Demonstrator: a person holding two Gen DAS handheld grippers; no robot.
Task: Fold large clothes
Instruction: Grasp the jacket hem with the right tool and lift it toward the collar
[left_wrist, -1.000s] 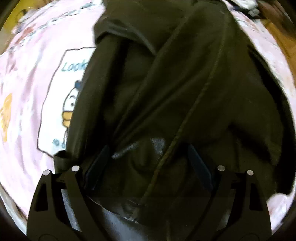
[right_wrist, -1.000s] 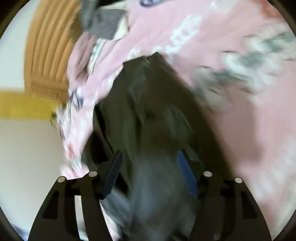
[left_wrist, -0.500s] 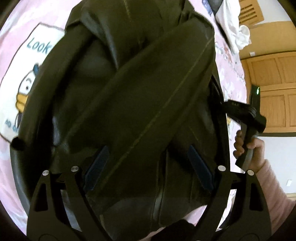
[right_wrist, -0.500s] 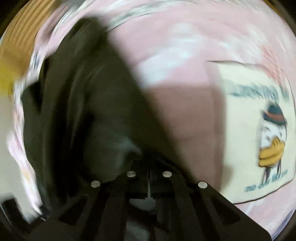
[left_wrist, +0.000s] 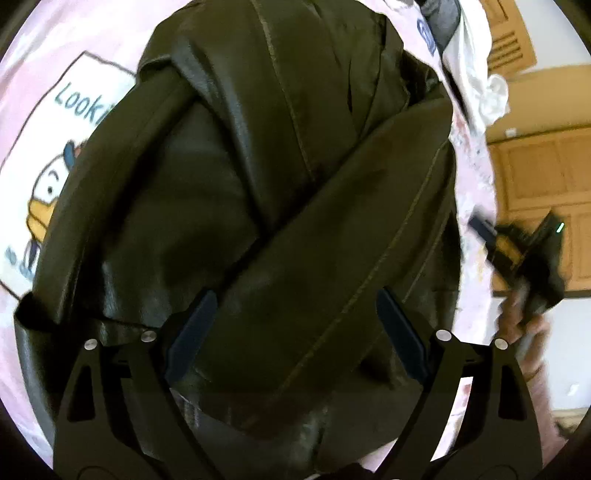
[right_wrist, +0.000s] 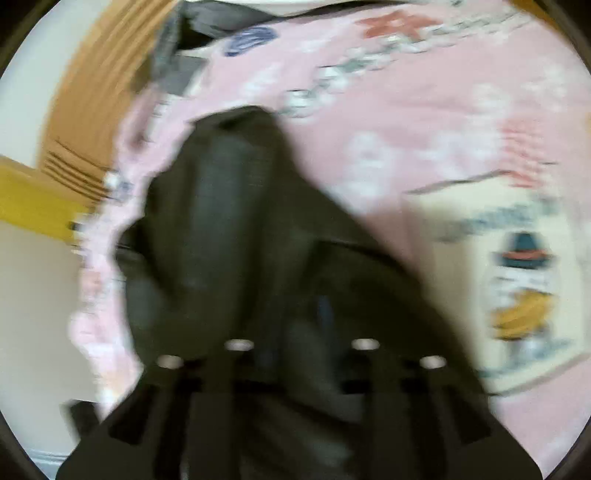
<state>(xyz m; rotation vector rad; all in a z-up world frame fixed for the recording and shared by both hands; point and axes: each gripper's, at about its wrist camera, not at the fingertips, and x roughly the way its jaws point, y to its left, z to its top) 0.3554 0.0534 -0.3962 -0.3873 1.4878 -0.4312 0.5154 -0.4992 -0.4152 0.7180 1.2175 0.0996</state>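
Note:
A large black leather-like jacket (left_wrist: 266, 206) lies bunched on a pink bedspread (left_wrist: 33, 74) and fills the left wrist view. My left gripper (left_wrist: 295, 321) hangs open just above its folds, holding nothing. The right gripper (left_wrist: 517, 254) shows at the right edge there, held in a hand beside the jacket. In the blurred right wrist view the jacket (right_wrist: 236, 229) lies ahead, and my right gripper (right_wrist: 301, 332) has its fingers partly apart with dark cloth around them; I cannot tell whether it grips it.
The bedspread carries a white duck panel (left_wrist: 48, 177), also in the right wrist view (right_wrist: 524, 280). White and grey clothes (left_wrist: 465, 62) lie at the far end. Wooden cabinets (left_wrist: 539, 173) and the bed's edge (right_wrist: 96, 280) border the area.
The right gripper's fingers were shut half a second ago and now stand partly apart. It has swung fast over the jacket. The left gripper stayed open and tilted back slightly.

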